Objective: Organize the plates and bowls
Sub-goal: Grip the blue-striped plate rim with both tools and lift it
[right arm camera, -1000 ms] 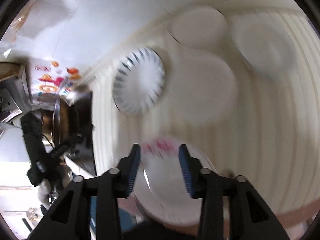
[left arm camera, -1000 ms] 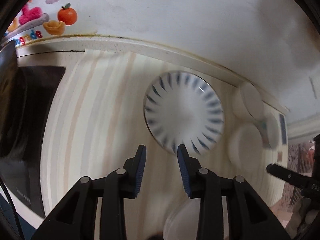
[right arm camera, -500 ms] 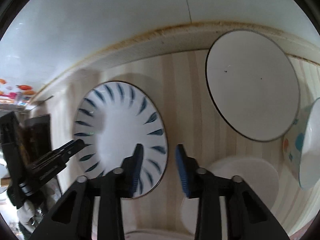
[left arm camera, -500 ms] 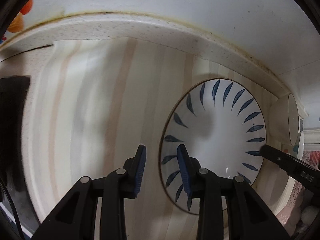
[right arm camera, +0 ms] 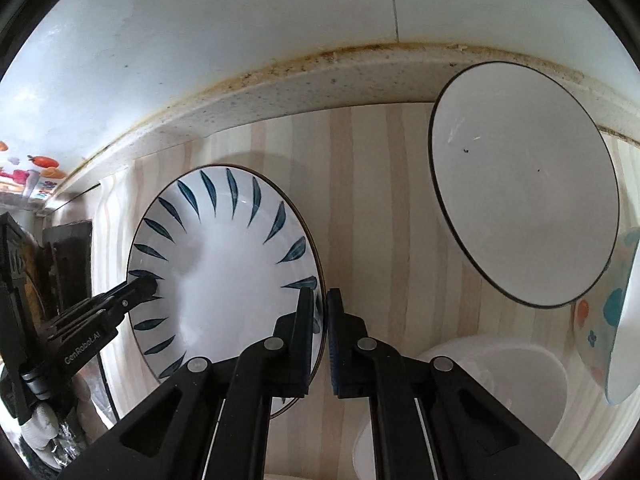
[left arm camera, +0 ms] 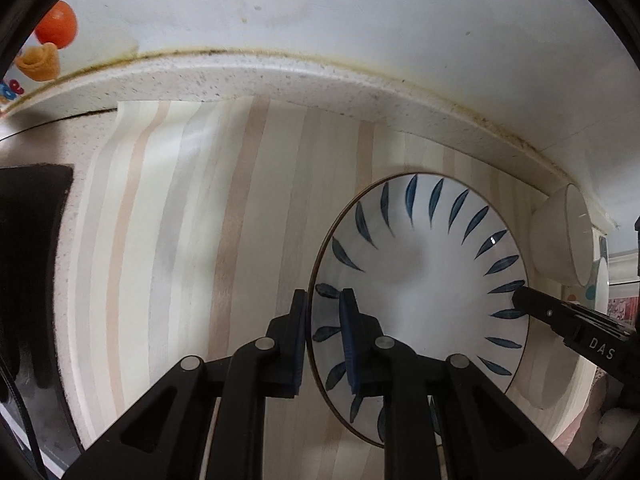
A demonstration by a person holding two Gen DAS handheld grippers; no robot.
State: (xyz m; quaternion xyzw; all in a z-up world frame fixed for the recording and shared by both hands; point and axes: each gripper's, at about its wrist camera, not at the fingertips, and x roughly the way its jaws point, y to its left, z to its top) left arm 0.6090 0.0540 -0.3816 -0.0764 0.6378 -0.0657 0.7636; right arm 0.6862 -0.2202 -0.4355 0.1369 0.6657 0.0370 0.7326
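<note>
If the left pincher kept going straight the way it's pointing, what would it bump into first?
Probably the striped mat under it. The left gripper is already clamped on the rim of the blue-leaf plate, so nothing else looks in the way, though depth is unclear.

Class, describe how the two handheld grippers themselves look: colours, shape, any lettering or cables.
Both grippers are black with angular, open-framed linkage arms joined by round silver pins, and their fingers carry blue ribbed pads. The left gripper shows white lettering "GenRobot.AI" in the right wrist view; the right gripper shows "DAS" in the left wrist view. A thin black cable runs near the left one.
</note>
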